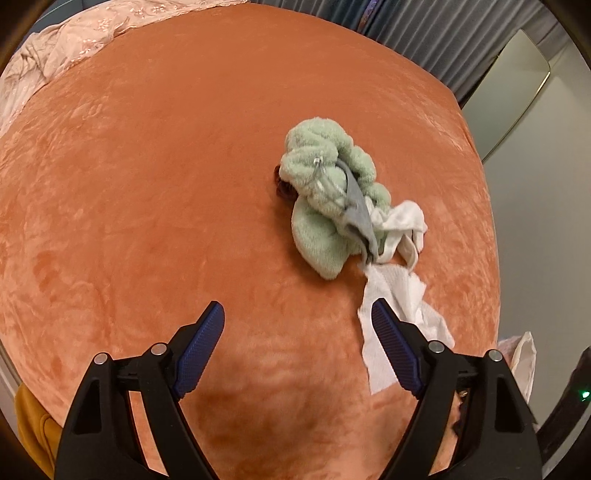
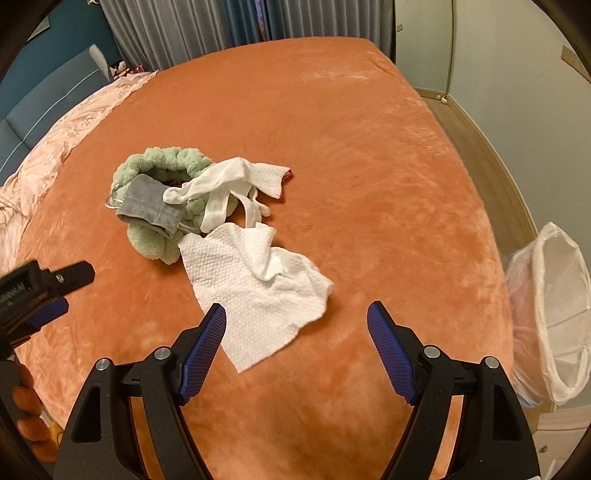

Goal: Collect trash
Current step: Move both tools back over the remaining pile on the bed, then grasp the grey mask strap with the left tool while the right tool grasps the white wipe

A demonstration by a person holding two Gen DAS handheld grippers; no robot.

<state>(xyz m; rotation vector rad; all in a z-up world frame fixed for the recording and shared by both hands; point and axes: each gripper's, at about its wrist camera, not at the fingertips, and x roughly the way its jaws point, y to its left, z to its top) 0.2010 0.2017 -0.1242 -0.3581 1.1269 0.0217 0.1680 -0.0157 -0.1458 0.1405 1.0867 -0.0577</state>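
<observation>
A crumpled white paper towel [image 2: 258, 291] lies on the orange bed [image 2: 369, 166], just ahead of my right gripper [image 2: 297, 319], which is open and empty above it. The towel also shows in the left wrist view [image 1: 397, 310], by the right finger of my left gripper [image 1: 297, 319], which is open and empty over the bed [image 1: 147, 166]. Behind the towel lies a pile: a green fluffy cloth [image 2: 147, 236], a grey pouch [image 2: 147, 203] and white socks [image 2: 221, 192]. The pile shows in the left wrist view [image 1: 321, 184].
A bin lined with a white bag [image 2: 561, 314] stands on the floor right of the bed. A pink quilt [image 2: 55, 147] lies along the bed's far left. Grey curtains [image 2: 184, 29] hang behind. The left gripper's body [image 2: 37, 291] shows at the right view's left edge.
</observation>
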